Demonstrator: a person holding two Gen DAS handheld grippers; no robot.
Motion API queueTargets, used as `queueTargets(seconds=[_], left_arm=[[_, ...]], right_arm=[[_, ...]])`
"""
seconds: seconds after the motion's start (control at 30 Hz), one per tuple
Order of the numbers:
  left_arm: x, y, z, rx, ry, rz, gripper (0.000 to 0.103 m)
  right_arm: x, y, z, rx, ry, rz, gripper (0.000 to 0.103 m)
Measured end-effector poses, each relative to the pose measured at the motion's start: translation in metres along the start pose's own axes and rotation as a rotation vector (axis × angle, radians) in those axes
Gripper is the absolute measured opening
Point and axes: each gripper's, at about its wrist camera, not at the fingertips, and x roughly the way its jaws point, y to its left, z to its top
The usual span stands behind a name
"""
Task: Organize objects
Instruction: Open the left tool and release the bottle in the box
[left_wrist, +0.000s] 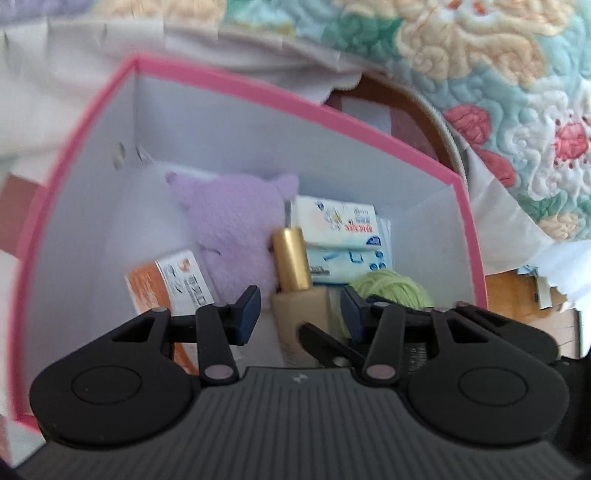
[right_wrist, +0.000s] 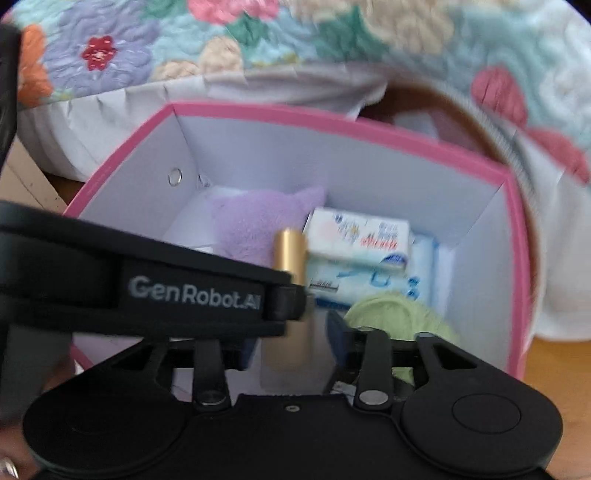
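Low in both frames, my two hand-held grippers reach into a pink box with white inner walls. My left hand-held gripper has its jaws spread, one pad on each side of a beige bottle with a gold cap; I cannot tell whether the pads touch it. In the right wrist view, my right hand-held gripper is open too, its jaws apart around the blurred lower body of that same bottle, with the other gripper's black body crossing from the left edge of the frame.

Inside the box, the bottle stands upright near the middle. Just behind it to the left lies a purple plush toy with small pointed ears, leaning toward the back wall. Right of the bottle, two white and blue tissue packs are stacked, the upper one tilted. A ball of green yarn sits at the lower right, just in front of the packs. An orange and white packet lies at the lower left, beside the plush toy.

Behind the box, across the top of the frame, a flowered quilt spreads over a bed.
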Motion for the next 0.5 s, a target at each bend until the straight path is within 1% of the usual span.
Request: queueTargets(seconds=[0.13,0.23,0.3,0.4,0.5], left_arm=[[-0.019,-0.001,0.001,0.0,0.006,-0.003,0.05],[-0.037,-0.006,-0.003,0.029,0.005,0.046,0.055],[-0.05,-0.009,-0.007,0.05,0.005,0.068,0.055],[-0.071,-0.013,-0.014,0.08,0.013,0.068,0.056],[-0.094,-0.019,-0.018,0.109,0.01,0.059,0.056]], right_arm=[[-0.024,-0.008,-0.008,0.025,-0.046,0.008,0.056],[-0.044,-0.012,-0.014,0.062,-0.07,0.039,0.056],[-0.059,-0.012,-0.016,0.079,-0.078,0.066,0.056],[-0.081,-0.005,-0.019,0.058,-0.095,0.075,0.056],[-0.103,0.005,-0.02,0.023,-0.103,0.053,0.056]])
